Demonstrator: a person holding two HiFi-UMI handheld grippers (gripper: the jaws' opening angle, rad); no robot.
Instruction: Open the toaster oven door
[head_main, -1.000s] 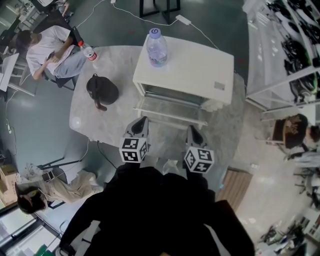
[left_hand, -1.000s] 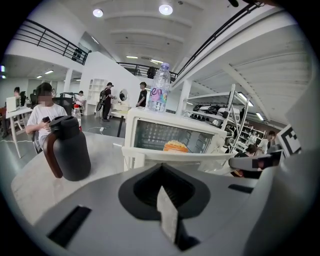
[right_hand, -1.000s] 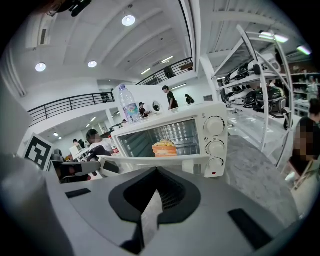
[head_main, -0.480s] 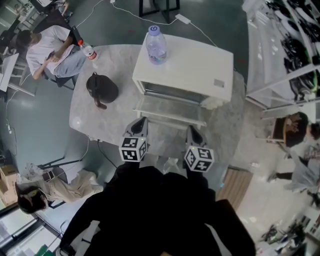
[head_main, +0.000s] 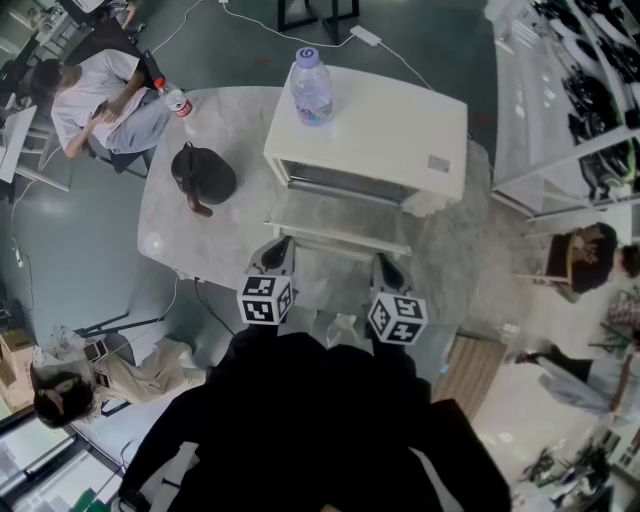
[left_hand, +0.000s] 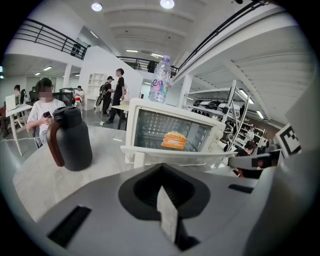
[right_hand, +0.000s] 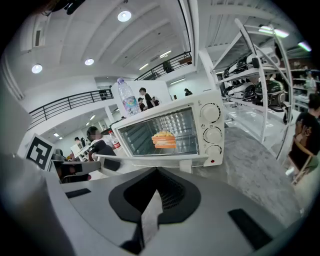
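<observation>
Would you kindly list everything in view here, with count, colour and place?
Table: one, grey marble, centre.
Toaster oven: one, white, on table, door down.
Food: one, orange, on oven rack.
Water bottle: one, clear, atop oven.
Small bottle: one, red-capped, at table's far-left edge.
Jug: one, black, left of oven.
Seated person: one, white shirt, beyond table's far-left corner.
Left gripper: one, grey, shut, before the door.
Right gripper: one, grey, shut, beside it.

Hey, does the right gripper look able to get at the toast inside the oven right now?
Probably yes. The door lies open and flat, and nothing stands between the right gripper and the toast. It would have to pass over the door, and its jaws are shut.
</observation>
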